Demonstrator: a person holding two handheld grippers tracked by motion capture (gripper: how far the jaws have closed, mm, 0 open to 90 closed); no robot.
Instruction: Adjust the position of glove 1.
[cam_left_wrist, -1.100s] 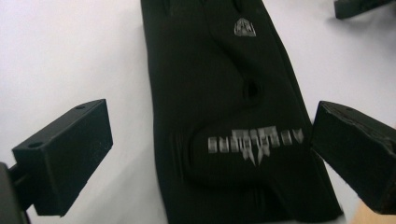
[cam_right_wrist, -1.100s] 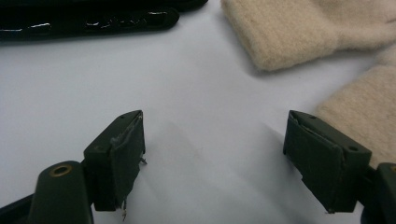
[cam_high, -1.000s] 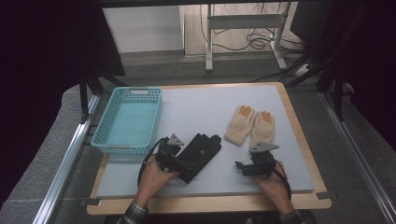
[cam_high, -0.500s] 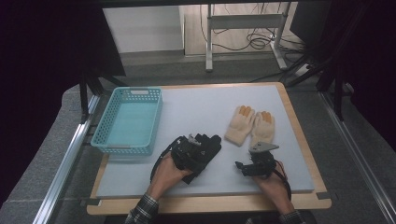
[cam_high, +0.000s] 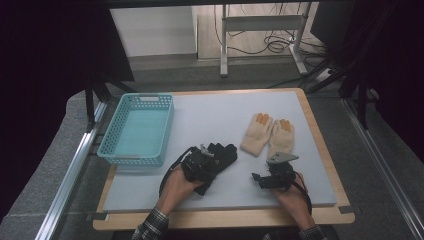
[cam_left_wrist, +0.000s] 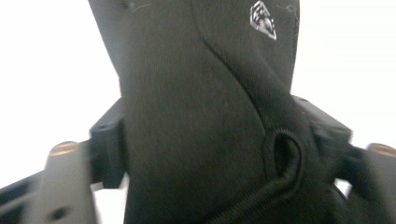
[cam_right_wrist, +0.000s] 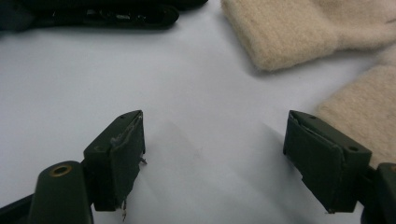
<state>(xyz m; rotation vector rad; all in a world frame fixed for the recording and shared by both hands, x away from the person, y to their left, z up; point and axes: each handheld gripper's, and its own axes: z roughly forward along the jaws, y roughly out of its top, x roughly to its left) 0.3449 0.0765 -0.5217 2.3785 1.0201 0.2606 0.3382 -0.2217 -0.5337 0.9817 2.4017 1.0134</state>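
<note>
Lower centre of the high view: left gripper now sits over the cuff end of the black glove. A second ago it lay off to the glove's left, just touching its edge; half a second ago it was already across the cloth. It has moved right and onto the glove. Left gripper view confirms: black fabric runs up between the two jaws, which stand either side of it and against it. Read as jaws closing on the glove, though whether they pinch firmly I cannot tell; the view is blurred and the pads are buried in cloth.

Judgement: the pick of the black glove is under way, lift not yet started; glove still flat on the grey mat.

Lower right of the high view: right gripper unmoved across all three moments, resting on the mat. Its own view shows jaws wide apart, nothing between them, bare mat ahead.

Mid right: cream gloves, side by side, untouched; cuffs in the upper right of the right gripper view.

Far left: turquoise basket, nothing seen inside.

Hard to make out: whether the black item is one glove or a stacked pair; its near end is hidden under gripper and hand.
</note>
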